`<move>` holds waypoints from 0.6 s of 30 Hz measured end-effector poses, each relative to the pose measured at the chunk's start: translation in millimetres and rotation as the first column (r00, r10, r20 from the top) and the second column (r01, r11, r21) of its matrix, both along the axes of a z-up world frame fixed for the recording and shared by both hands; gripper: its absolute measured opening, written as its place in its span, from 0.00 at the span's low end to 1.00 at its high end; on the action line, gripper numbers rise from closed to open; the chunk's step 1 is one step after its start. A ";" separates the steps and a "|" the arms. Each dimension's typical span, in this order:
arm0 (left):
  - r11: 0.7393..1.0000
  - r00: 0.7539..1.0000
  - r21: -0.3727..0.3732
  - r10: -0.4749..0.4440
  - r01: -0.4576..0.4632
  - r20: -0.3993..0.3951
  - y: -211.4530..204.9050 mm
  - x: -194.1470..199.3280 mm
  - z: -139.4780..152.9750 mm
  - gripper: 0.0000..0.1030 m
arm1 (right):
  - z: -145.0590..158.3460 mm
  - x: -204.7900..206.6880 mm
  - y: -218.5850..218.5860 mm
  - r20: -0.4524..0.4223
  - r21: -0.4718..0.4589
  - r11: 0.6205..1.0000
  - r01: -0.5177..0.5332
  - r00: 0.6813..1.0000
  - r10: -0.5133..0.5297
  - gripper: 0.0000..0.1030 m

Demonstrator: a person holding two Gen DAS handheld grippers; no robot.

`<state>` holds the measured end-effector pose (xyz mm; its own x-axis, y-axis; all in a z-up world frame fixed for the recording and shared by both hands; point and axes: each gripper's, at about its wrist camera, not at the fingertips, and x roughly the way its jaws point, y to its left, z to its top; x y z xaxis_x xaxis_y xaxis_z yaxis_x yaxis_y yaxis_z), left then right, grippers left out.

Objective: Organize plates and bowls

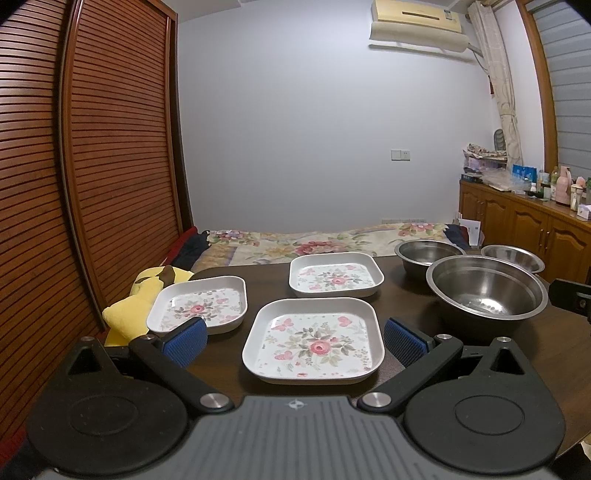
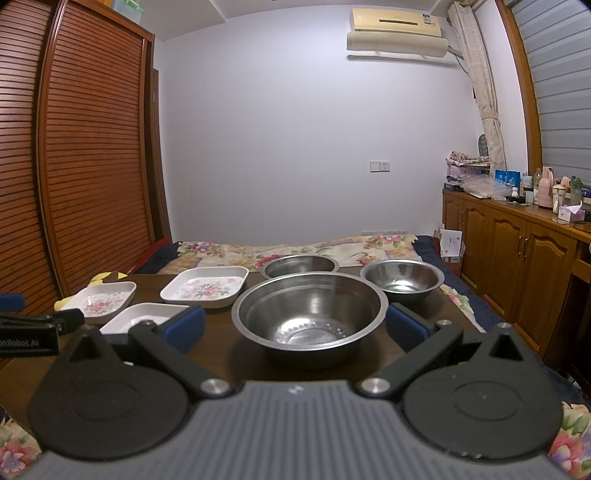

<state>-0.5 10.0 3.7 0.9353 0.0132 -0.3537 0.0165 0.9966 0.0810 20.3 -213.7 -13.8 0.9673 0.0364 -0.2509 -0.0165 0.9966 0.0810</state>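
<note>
A pale wall carries an air conditioner, flanked by slatted wooden wardrobe doors and low cabinets.

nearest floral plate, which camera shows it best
The left wrist view: the nearest floral plate sits whole and centred between the open left tool's pads, pattern clear. In the right wrist view only a pale corner of it shows at lower left, partly hidden behind the right tool's finger.

Three shiny steel round bowls; three glossy white floral square plates; smooth dark wooden table.
</note>
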 end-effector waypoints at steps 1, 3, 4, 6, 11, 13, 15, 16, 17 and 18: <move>1.000 1.000 -0.001 -0.001 0.001 -0.001 0.4 0.3 -0.2 1.00 | 0.1 0.2 0.0 -0.001 0.001 1.000 -0.001 1.000 0.001 1.00; 1.000 1.000 -0.004 -0.002 0.002 -0.007 1.3 1.2 0.4 1.00 | -0.2 0.5 0.2 -0.004 0.002 1.000 -0.003 1.000 0.003 1.00; 1.000 1.000 -0.005 -0.004 0.004 -0.009 1.9 2.0 0.2 1.00 | -0.5 0.6 0.3 -0.006 0.002 1.000 -0.004 1.000 0.004 1.00; 1.000 1.000 -0.003 -0.005 0.005 -0.015 1.9 3.5 -0.5 1.00 | -1.1 1.2 0.4 -0.009 0.001 1.000 -0.004 1.000 0.004 1.00; 1.000 0.999 -0.002 -0.008 0.008 -0.036 2.6 8.4 -7.1 1.00 | -5.1 3.5 2.4 -0.021 0.000 1.000 -0.009 1.000 0.009 1.00; 1.000 0.999 -0.004 -0.012 0.012 -0.049 3.2 11.2 -10.2 1.00 | -7.4 4.8 3.4 -0.026 0.002 1.000 -0.011 1.000 0.012 1.00; 1.000 0.997 -0.017 -0.027 0.026 -0.071 5.1 15.7 -14.2 1.00 | -9.4 6.8 3.9 -0.034 0.008 1.000 -0.016 0.999 0.017 1.00; 0.999 0.996 -0.022 -0.038 0.037 -0.085 5.4 18.4 -15.9 1.00 | -10.2 7.8 4.3 -0.036 0.011 1.000 -0.020 0.999 0.021 1.00; 0.999 0.995 -0.022 -0.042 0.041 -0.092 5.3 20.5 -17.4 1.00 | -10.8 8.4 4.7 -0.038 0.013 1.000 -0.024 0.999 0.024 1.00; 0.999 0.994 -0.021 -0.042 0.040 -0.097 5.7 22.9 -19.0 1.00 | -11.7 9.3 5.6 -0.039 0.015 0.999 -0.028 0.999 0.029 1.00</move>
